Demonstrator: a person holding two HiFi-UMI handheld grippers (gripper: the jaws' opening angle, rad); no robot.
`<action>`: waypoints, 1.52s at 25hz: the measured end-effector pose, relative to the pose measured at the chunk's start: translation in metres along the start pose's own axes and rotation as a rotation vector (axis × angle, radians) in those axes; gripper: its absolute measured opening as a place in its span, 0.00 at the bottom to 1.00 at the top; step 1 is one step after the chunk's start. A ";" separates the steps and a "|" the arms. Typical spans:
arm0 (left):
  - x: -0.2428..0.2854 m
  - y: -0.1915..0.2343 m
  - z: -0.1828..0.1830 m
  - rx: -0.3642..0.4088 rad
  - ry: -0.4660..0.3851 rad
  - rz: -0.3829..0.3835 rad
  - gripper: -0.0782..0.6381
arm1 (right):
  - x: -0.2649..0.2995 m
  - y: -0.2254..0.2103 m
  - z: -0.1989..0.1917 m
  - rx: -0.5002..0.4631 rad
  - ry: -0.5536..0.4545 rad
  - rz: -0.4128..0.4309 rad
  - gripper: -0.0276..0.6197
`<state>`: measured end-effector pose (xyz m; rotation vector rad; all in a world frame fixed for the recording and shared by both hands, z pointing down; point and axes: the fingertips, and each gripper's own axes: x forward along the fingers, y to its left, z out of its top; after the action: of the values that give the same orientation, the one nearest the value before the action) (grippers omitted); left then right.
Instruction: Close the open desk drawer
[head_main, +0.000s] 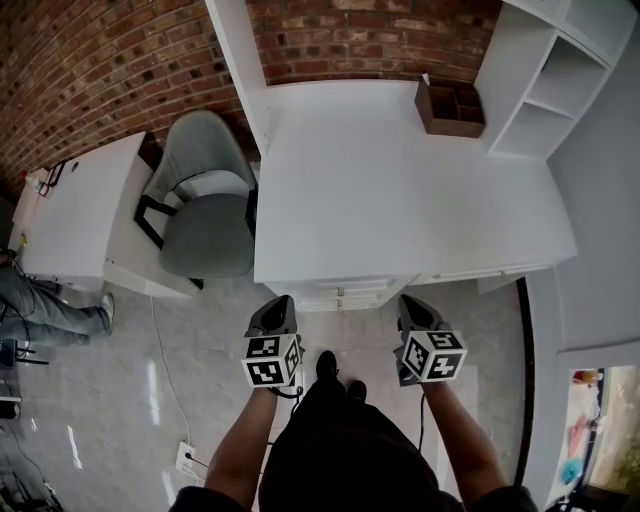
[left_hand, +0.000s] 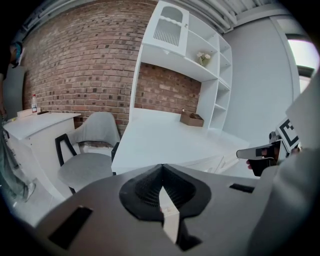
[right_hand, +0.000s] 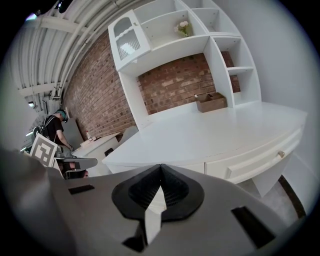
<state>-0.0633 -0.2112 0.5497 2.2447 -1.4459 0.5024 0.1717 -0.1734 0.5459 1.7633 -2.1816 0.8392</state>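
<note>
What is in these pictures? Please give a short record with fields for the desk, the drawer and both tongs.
Desk: white desk with a wide flat top; a brown open box stands at its back right
Drawer: white drawer front with a small knob, jutting slightly from under the desk edge
Left: left tongs shut, empty, short of the desk
Right: right tongs shut, empty, short of the desk
Chair: grey padded chair, left of the desk

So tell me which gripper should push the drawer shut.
Probably right: the right gripper hangs nearer the protruding drawer at the right of the desk; the left gripper sits further left. Both are shut and empty.
</note>
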 end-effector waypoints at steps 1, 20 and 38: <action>-0.006 -0.003 0.002 0.008 -0.013 -0.004 0.12 | -0.006 0.001 0.002 -0.003 -0.013 0.005 0.05; -0.114 -0.057 0.056 0.093 -0.257 -0.047 0.12 | -0.123 0.040 0.051 -0.092 -0.269 0.083 0.05; -0.155 -0.072 0.063 0.115 -0.323 -0.033 0.12 | -0.166 0.054 0.066 -0.106 -0.362 0.094 0.05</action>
<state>-0.0536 -0.0999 0.4064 2.5273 -1.5626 0.2219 0.1758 -0.0660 0.3934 1.8923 -2.4959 0.4356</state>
